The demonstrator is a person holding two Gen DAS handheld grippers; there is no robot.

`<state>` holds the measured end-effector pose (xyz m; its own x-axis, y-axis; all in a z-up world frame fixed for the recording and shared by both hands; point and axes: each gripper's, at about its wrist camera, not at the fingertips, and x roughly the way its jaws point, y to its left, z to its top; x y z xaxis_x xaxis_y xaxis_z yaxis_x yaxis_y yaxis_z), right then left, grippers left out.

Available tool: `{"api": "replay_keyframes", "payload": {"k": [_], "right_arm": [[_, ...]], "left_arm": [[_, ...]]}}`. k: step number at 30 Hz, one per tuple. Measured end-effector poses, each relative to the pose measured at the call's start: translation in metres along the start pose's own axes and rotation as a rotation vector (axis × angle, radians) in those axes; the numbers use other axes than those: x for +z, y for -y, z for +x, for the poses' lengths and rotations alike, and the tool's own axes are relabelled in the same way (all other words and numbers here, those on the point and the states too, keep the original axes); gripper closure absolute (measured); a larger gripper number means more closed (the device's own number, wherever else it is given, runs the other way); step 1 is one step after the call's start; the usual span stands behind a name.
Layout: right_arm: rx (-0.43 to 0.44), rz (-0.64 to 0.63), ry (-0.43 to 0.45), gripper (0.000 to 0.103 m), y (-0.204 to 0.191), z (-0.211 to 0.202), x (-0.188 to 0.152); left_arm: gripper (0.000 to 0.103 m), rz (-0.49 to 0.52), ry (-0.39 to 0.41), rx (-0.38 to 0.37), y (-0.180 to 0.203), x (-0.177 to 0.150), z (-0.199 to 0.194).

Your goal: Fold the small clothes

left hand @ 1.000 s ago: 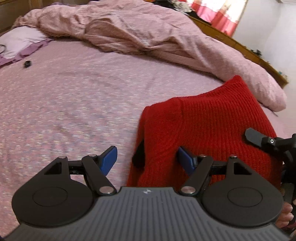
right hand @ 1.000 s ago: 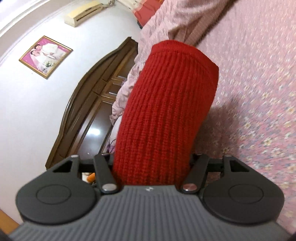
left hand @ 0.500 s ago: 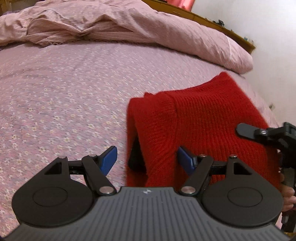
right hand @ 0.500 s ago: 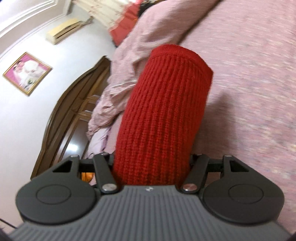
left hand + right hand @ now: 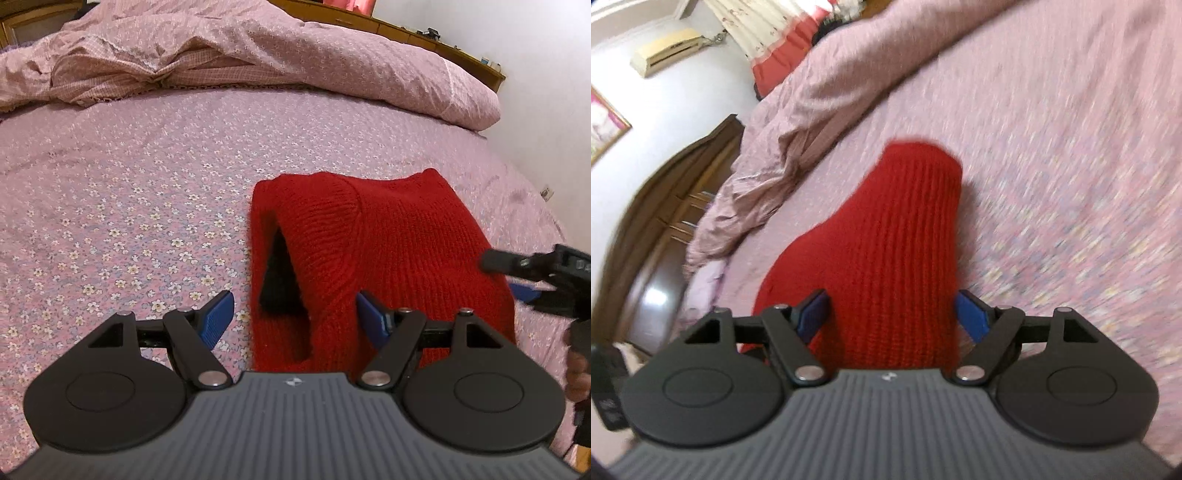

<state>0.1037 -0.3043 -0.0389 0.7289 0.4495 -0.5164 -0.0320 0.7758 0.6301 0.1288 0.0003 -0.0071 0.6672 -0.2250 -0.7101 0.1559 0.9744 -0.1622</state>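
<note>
A red knitted garment [image 5: 399, 251] lies folded on the flowered pink bedsheet [image 5: 129, 206], its left side gaping with a dark opening. My left gripper [image 5: 295, 317] is open; its left pad rests over the sheet, its right pad over the knit, neither pressing. My right gripper [image 5: 892, 317] straddles the garment's [image 5: 897, 258] near end. Its jaws are opening and the blue pads [image 5: 973, 319] stand just off the cloth. The right gripper [image 5: 511, 277] also shows at the garment's right edge in the left wrist view.
A crumpled pink duvet [image 5: 258, 55] lies across the far side of the bed. A wooden bed frame [image 5: 424, 37] and white wall stand behind it. Dark wooden furniture [image 5: 653, 229] flanks the bed in the right wrist view. A hand [image 5: 576, 373] holds the right gripper.
The red garment, held raised before, now rests flatter on the sheet. The right jaws have spread, so their blue pads show beside the cloth. Both views have swung across the bed.
</note>
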Motion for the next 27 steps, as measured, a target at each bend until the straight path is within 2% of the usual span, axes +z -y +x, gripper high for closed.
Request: {"api": "replay_keyframes", "payload": {"k": [5,9,11,18,27], "right_arm": [[-0.065,-0.147,0.079,0.029,-0.018,-0.028,-0.010],[-0.107,-0.247,0.024,0.030,-0.030,-0.018,-0.031],[-0.161,-0.311,0.007,0.030,-0.035,-0.006,-0.040],[-0.179,-0.306,0.009,0.028,-0.033,0.002,-0.037],[-0.223,-0.322,0.104,0.028,-0.051,-0.028,-0.048]], "left_arm": [[0.026,0.011,0.005,0.027,0.001,-0.007,-0.003],[0.026,0.027,0.003,0.051,0.002,-0.011,0.000],[0.026,0.040,0.002,0.059,0.002,-0.014,0.002],[0.026,0.034,0.014,0.075,0.006,-0.012,-0.002],[0.025,0.046,0.032,0.099,0.022,-0.017,-0.027]]}}
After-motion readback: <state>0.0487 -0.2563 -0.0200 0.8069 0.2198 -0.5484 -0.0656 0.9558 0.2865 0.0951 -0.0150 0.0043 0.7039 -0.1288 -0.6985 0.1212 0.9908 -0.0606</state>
